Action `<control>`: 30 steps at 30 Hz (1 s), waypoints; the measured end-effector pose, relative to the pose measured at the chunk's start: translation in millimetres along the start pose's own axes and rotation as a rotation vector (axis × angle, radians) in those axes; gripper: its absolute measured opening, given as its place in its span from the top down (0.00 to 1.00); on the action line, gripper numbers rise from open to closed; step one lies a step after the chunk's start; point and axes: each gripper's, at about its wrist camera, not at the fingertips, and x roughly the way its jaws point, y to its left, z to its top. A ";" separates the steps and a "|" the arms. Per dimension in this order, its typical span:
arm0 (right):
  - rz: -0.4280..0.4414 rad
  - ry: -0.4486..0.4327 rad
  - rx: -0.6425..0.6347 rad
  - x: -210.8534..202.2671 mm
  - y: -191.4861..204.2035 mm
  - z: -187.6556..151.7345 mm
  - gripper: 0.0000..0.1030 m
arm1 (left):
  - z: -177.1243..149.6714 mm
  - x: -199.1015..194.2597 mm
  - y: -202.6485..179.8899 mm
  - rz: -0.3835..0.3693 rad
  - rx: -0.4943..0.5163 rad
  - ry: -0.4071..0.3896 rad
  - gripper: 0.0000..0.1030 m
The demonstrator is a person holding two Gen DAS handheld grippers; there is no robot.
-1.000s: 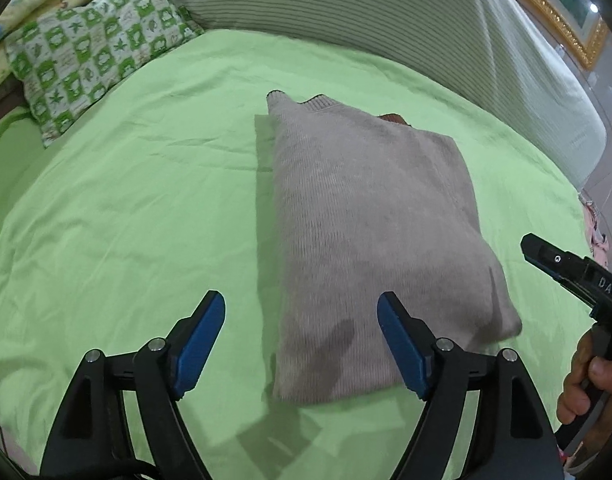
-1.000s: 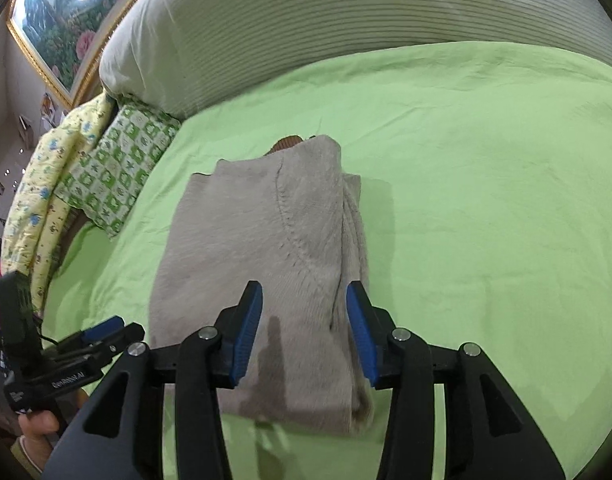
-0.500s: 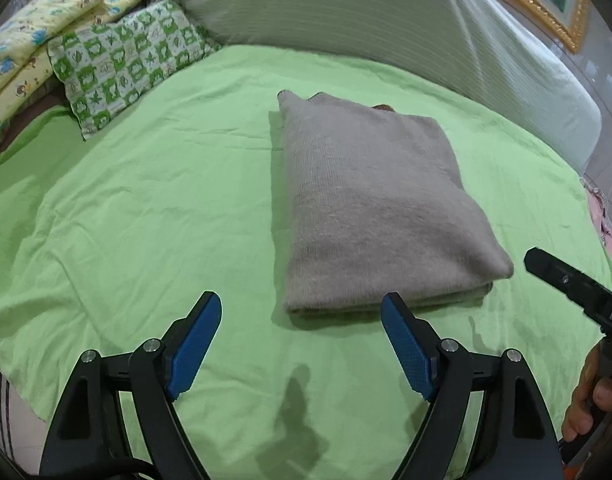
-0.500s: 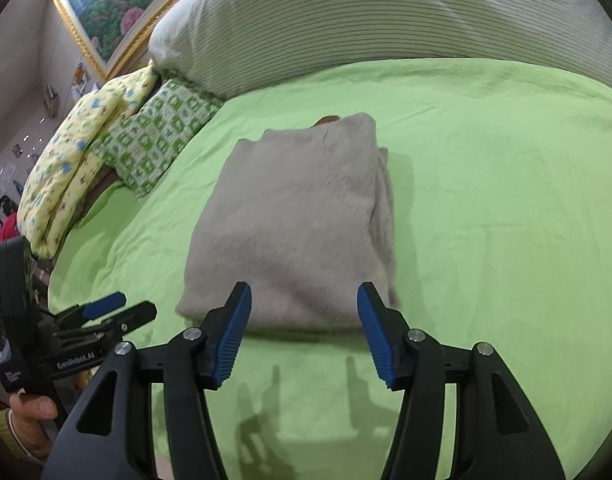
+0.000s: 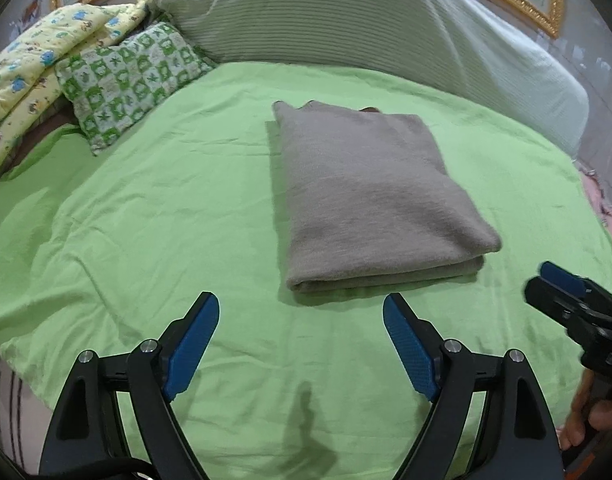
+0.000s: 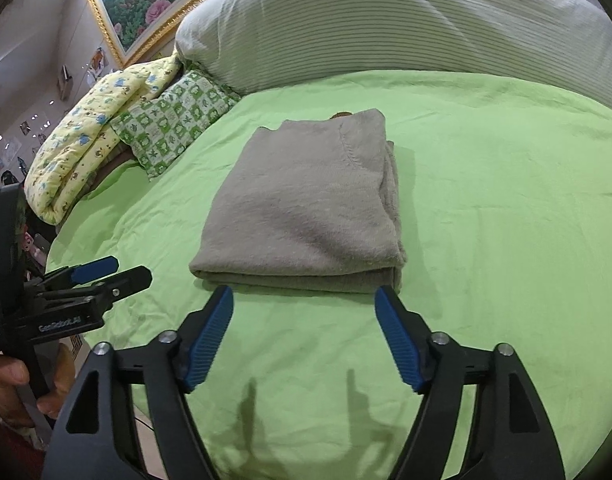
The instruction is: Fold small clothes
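Observation:
A grey knit garment (image 5: 366,196) lies folded into a thick rectangle on the green bedsheet (image 5: 165,220). It also shows in the right wrist view (image 6: 306,204), with its folded edge towards me. My left gripper (image 5: 299,316) is open and empty, a short way back from the garment's near edge. My right gripper (image 6: 303,304) is open and empty, its tips just short of the near edge. The right gripper also shows at the right of the left wrist view (image 5: 566,296), and the left gripper at the left of the right wrist view (image 6: 101,276).
A large striped white pillow (image 5: 346,16) lies along the head of the bed. A green patterned cushion (image 5: 129,76) and a yellow printed quilt (image 5: 29,64) sit at the far left. A gold-framed picture (image 6: 145,4) hangs behind.
Both grippers have pulled back from over the garment towards me, and the right gripper has opened wider. The garment lies flat and folded on the sheet.

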 end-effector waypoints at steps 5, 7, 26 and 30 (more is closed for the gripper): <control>-0.011 -0.006 -0.011 -0.2 1.7 -8.5 0.18 | -8.0 6.0 2.6 -0.002 -0.011 0.021 0.18; -0.015 0.000 -0.013 1.1 1.7 -11.8 0.18 | -10.9 7.7 3.3 -0.006 -0.020 0.031 0.18; -0.027 0.009 -0.044 16.1 -0.6 -18.1 0.14 | -23.2 22.0 -0.1 0.065 0.002 0.035 0.18; -0.032 -0.004 -0.055 19.9 0.5 -16.9 0.14 | -23.3 21.2 -0.3 0.075 0.004 0.008 0.18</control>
